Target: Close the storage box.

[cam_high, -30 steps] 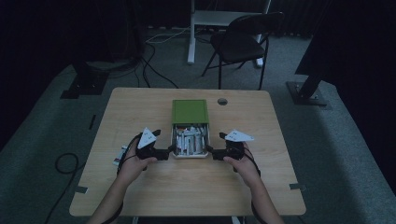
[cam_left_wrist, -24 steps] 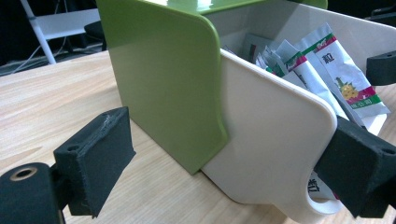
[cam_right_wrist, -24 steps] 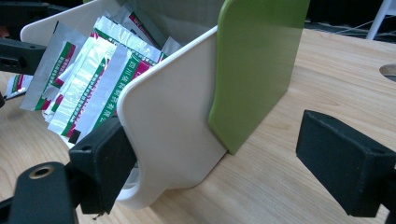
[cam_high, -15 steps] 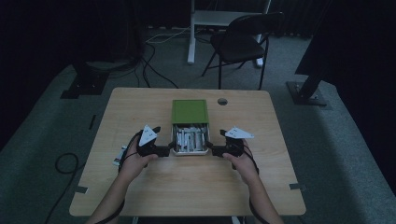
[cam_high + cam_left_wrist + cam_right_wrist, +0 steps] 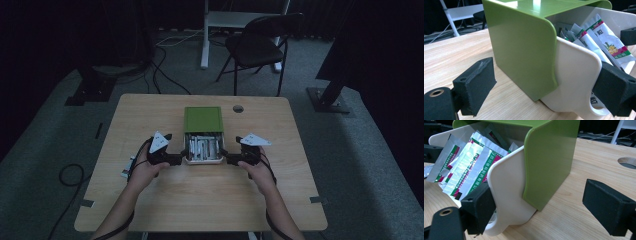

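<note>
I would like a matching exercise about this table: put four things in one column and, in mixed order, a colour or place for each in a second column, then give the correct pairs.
Things:
1. sleeve
2. drawer
3. sachets
4. round hole

Descriptions:
A. cream-white, pulled partly out toward the person
B. in the tabletop, right of the box
C. green, covering the far part of the box
D. silver with red and green print, standing inside

Pairs: 1-C, 2-A, 3-D, 4-B
</note>
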`<state>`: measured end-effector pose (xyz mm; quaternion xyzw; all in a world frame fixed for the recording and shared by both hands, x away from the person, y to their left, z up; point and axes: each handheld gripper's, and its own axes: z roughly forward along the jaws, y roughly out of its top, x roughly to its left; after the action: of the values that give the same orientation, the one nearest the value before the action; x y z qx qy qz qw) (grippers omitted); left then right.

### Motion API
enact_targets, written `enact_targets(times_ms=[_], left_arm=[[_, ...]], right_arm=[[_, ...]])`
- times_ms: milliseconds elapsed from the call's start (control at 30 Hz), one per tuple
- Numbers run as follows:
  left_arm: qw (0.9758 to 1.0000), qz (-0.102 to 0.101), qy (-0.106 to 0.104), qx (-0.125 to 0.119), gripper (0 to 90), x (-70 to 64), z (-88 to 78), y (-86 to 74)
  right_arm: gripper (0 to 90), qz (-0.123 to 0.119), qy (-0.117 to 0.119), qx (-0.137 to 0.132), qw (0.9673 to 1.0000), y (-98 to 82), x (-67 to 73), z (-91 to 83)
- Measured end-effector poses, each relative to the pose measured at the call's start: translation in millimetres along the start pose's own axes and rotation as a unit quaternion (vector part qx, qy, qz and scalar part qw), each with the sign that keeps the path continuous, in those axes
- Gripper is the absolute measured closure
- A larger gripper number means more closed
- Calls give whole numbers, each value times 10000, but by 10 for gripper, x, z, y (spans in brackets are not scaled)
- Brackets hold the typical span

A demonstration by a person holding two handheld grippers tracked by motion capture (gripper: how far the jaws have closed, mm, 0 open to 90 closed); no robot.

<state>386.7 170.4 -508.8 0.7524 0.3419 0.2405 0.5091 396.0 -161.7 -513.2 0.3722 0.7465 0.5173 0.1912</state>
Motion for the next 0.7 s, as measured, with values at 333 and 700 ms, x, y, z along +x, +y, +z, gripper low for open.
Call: enact_targets(times_ms=[333, 700], left_arm=[[10000, -21, 43, 17, 100, 39, 46, 19], [9999, -72, 103, -1, 100, 75, 91, 33]], right_arm=[[134, 36, -65, 21, 10000, 21, -17, 40], [133, 87, -161, 6, 9998, 43, -45, 97]])
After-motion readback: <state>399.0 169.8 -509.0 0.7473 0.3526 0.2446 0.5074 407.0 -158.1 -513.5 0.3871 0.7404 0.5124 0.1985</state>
